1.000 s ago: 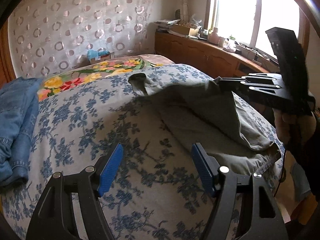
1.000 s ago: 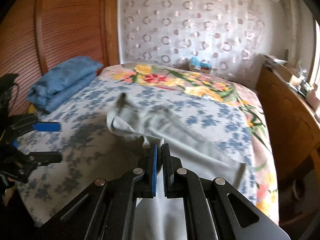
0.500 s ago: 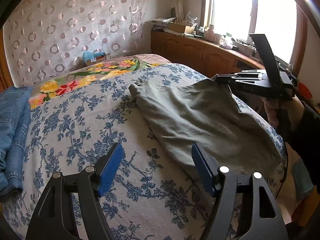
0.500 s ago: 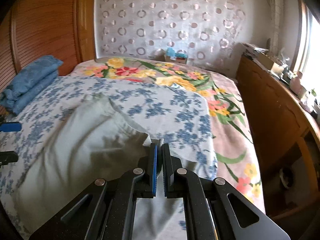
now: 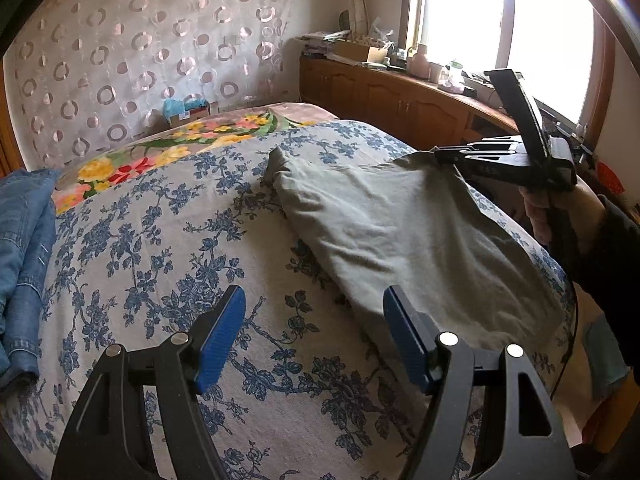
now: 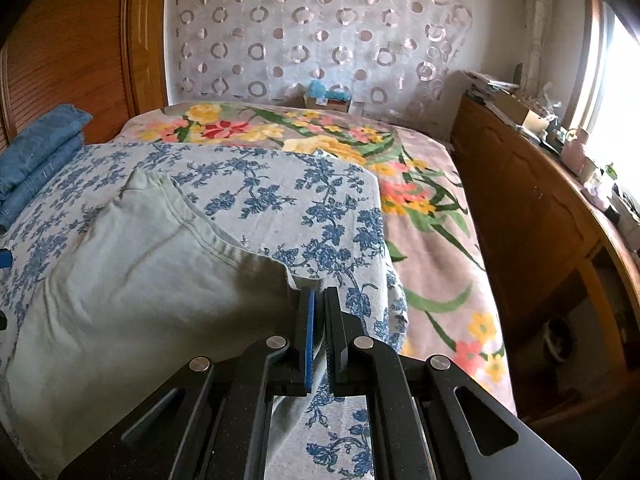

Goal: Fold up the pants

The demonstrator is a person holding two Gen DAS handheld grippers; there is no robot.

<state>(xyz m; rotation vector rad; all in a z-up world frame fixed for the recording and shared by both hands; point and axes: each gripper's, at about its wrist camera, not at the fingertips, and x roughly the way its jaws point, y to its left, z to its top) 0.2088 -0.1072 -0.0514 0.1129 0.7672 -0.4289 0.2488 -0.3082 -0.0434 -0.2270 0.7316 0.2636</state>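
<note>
- Item: grey-green pants (image 5: 404, 236), lying on the blue-flowered bedspread (image 5: 168, 248) towards the bed's window side; in the left wrist view they occupy the span from 12 to 3 o'clock.
- Long axis: runs from a far bunched end at about 12 o'clock down to a broad near end at about 4 o'clock (which end is the waistband cannot be told).
- Right gripper (image 6: 318, 308): fingers together, clamped on an edge of the pants, which it holds slightly lifted off the bedspread.
- Left gripper (image 5: 314, 336): fingers well apart, nothing between them, hovering over bare bedspread.
- Governing relation: the near edge of the pants lies at about 2 o'clock from the left gripper, just beside its right-hand finger; the left is the free hand and the nearer to that edge.
- Judgement: a fold probably needs the left to take that near edge.
- Also present: folded blue jeans (image 5: 24, 264) at 9 o'clock, well apart.
</note>
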